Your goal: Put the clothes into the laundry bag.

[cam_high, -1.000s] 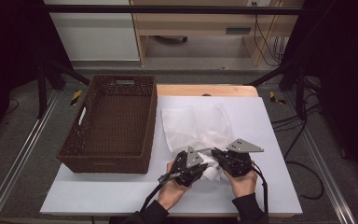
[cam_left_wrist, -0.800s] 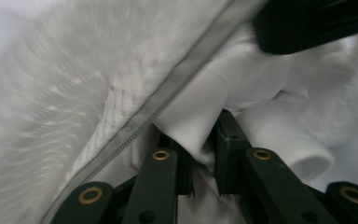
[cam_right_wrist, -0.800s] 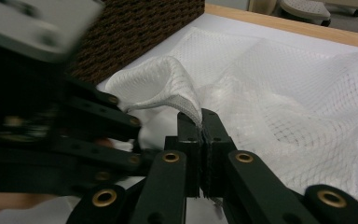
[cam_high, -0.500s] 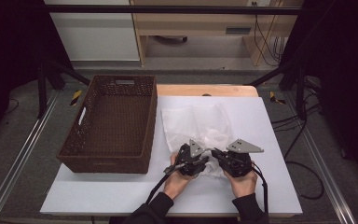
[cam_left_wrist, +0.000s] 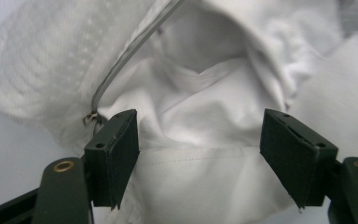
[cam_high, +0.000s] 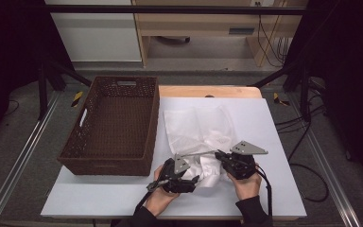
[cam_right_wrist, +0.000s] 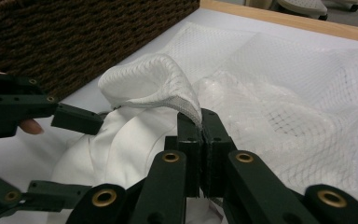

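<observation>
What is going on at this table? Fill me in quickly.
A person is working a white garment into a white mesh laundry bag on the table, with a tool in each hand. The right tool is shut on the bag's rim, holding its mouth up and open. The left tool has just been opening its jaws; they now stand open on either side of the garment at the bag's mouth. A brown wicker basket sits to the left.

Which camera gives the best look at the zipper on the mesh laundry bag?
The left gripper view: the zipper runs close-up along the mesh bag's open edge, with its pull near the left jaw. The high view shows it as a thin grey line. In the right gripper view I cannot tell the zipper from the bag's raised rim.
</observation>
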### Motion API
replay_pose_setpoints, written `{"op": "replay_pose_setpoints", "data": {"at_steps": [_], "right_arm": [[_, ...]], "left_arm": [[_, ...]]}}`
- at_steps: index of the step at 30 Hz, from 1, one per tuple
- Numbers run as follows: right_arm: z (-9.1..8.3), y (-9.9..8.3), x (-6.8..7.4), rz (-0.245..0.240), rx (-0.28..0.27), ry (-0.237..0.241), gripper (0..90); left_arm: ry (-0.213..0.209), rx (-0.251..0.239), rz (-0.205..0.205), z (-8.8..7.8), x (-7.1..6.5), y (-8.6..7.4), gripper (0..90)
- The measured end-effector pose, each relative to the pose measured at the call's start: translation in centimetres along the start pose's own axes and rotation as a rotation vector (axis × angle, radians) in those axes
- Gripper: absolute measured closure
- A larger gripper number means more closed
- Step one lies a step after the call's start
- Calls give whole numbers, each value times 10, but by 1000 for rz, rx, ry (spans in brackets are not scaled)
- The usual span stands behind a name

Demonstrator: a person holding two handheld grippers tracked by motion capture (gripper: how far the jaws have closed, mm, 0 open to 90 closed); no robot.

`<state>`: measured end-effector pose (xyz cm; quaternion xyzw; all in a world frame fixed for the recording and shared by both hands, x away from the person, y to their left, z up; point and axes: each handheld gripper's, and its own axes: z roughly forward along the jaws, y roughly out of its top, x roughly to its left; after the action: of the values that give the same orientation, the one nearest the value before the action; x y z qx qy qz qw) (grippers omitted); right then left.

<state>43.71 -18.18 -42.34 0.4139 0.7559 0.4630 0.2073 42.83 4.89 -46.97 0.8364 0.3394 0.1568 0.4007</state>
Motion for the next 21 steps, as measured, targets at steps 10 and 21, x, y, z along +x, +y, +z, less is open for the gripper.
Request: {"op": "replay_pose_setpoints", "data": {"at_steps": [10,21], "right_arm": [[1,0,0,-6,2,0,882],[2,0,0,-6,5,4,883]], "left_arm": [[93,49,57,13,-6,-1,635],[-21,-126,7,-15,-9,29,824]]}}
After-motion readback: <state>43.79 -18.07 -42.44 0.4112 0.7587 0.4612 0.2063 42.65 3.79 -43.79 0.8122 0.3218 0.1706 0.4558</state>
